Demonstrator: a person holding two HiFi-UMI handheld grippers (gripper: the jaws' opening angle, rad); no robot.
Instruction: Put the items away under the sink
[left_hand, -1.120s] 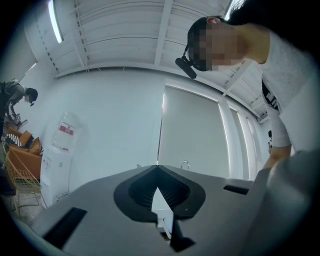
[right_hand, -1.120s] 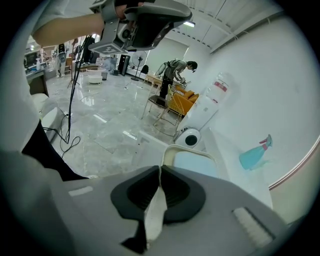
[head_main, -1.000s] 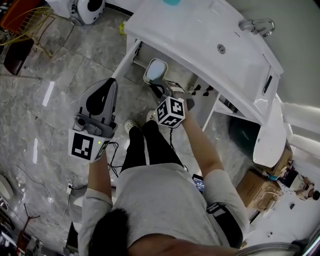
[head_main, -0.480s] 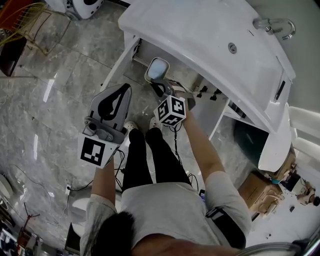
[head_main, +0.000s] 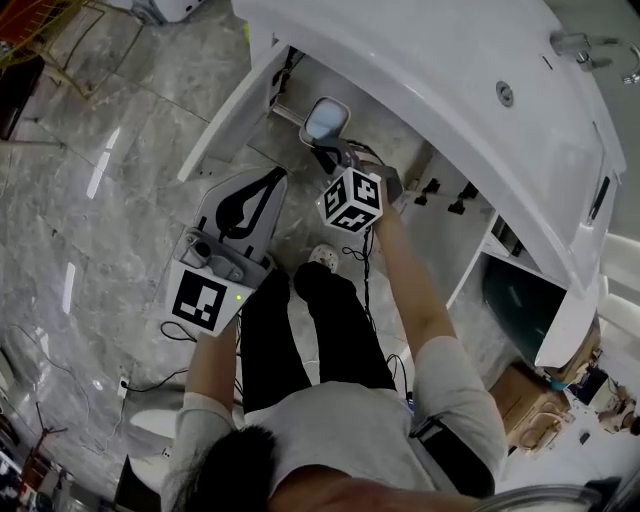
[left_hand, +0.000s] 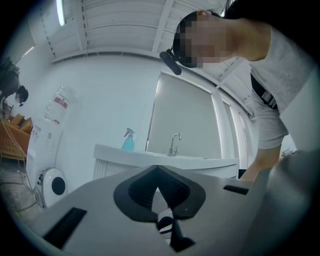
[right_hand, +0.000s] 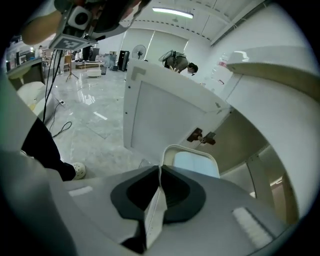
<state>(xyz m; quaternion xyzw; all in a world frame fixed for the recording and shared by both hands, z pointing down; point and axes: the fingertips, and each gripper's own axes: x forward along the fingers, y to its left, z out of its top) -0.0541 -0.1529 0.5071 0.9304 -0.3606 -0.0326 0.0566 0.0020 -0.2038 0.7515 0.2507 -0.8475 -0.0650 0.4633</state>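
Observation:
My right gripper (head_main: 337, 160) is shut on a flat white pouch with a pale blue panel (head_main: 325, 120), holding it by its near edge at the mouth of the open cabinet under the white sink vanity (head_main: 440, 70). In the right gripper view the pouch (right_hand: 192, 162) rises upright past the closed jaws of the right gripper (right_hand: 159, 172), with the cabinet interior behind it. My left gripper (head_main: 268, 182) hangs to the left over the floor, shut and empty. In its own view the left gripper (left_hand: 157, 172) points at the vanity (left_hand: 165, 160) from a distance.
The cabinet door (head_main: 232, 115) stands open on the left, with hinges (right_hand: 202, 136) on the inner wall. A faucet (head_main: 575, 45) sits on top, and a blue spray bottle (left_hand: 128, 140) is on the counter. Cables (head_main: 150, 385) lie on the marble floor. A dark bin (head_main: 520, 300) and a cardboard box (head_main: 525, 385) stand at the right.
The right gripper has carried the pouch closer to the cabinet opening. The left gripper has drifted right, staying shut. The person has stepped nearer to the vanity.

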